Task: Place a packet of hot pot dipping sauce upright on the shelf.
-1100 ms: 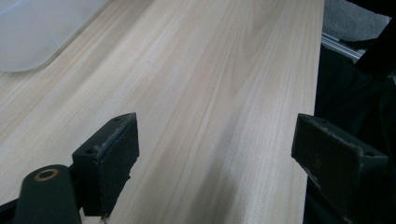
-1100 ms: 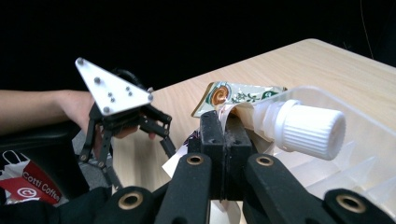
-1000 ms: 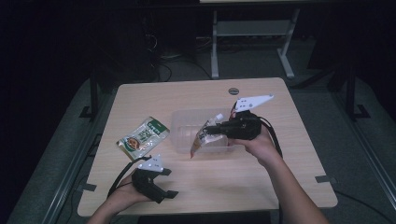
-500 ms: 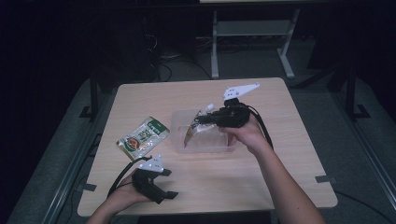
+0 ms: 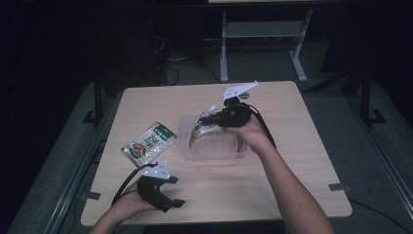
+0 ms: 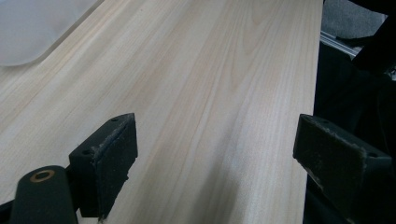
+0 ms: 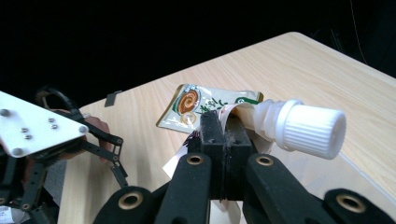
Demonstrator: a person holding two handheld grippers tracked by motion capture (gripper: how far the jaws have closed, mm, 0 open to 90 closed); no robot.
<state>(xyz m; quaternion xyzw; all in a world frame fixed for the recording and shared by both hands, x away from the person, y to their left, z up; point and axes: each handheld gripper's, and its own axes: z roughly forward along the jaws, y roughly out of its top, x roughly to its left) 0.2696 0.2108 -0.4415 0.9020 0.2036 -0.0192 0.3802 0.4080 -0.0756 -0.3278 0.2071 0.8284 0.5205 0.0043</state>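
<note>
My right gripper is shut on a spouted pouch with a white screw cap, pinching it just behind the spout. The pouch hangs over the left part of a clear plastic container at the table's middle. A green food packet lies flat to the container's left, and in the right gripper view it shows beyond the closed jaws of the right gripper. My left gripper rests near the front left edge, and in its own view the left gripper stands open with bare wood between the jaws.
The wooden table has free surface to the right of and in front of the container. A corner of the container appears at the top left of the left gripper view. Dark floor and a metal stand lie beyond the far edge.
My right gripper has carried the pouch left and away from me, from the container's front edge to above its inside. The left gripper has stayed put.
</note>
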